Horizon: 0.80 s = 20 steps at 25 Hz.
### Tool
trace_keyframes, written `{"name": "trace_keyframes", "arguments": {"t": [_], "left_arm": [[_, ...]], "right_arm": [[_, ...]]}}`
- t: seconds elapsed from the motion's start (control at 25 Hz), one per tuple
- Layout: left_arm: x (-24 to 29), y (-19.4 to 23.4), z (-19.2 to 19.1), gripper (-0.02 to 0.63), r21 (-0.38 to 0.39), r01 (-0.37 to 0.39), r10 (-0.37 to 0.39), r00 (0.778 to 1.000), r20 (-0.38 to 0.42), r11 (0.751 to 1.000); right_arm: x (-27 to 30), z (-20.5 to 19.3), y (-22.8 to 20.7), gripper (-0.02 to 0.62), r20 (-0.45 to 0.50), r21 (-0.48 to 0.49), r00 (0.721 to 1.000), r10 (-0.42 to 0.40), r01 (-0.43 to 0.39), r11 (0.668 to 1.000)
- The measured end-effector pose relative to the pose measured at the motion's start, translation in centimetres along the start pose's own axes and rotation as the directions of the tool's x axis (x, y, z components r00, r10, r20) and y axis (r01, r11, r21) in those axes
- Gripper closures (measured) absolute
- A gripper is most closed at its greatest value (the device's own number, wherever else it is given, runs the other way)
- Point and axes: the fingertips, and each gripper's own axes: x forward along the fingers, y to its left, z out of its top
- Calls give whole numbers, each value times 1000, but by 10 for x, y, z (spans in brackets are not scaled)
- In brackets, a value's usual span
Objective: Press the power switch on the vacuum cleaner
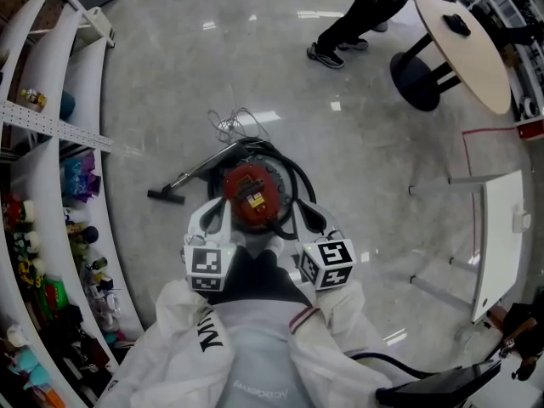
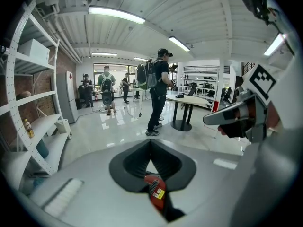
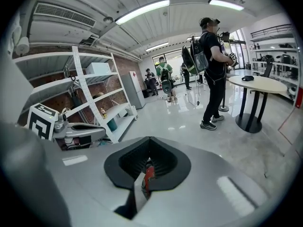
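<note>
1. Red vacuum cleaner [image 1: 249, 195] sits on the grey floor [image 1: 357, 143], just beyond the 2 grippers.
2. Left gripper [image 1: 214, 221] and right gripper [image 1: 313, 223] flank its near side, jaws pressed together, holding nothing.

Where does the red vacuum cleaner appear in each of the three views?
Head view: vacuum cleaner at the centre, on the floor.
Left gripper view: bottom centre, a small red piece.
Right gripper view: bottom centre, a red sliver.
Shared landmark: round table.
</note>
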Motion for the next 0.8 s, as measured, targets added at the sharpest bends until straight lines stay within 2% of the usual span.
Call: {"name": "trace_keyframes", "arguments": {"t": [0.28,0.8], "left_arm": [[2,2,-20,606,-17,11,-12,1000,-28,1000],[36,-2,-81,606,-49,31,-35,995,-90,998]], "right_arm": [[9,-11,2,595,-35,-14,999,-1,0,1000],[48,-71,-10,595,-89,26,996,-18,20,999]]}}
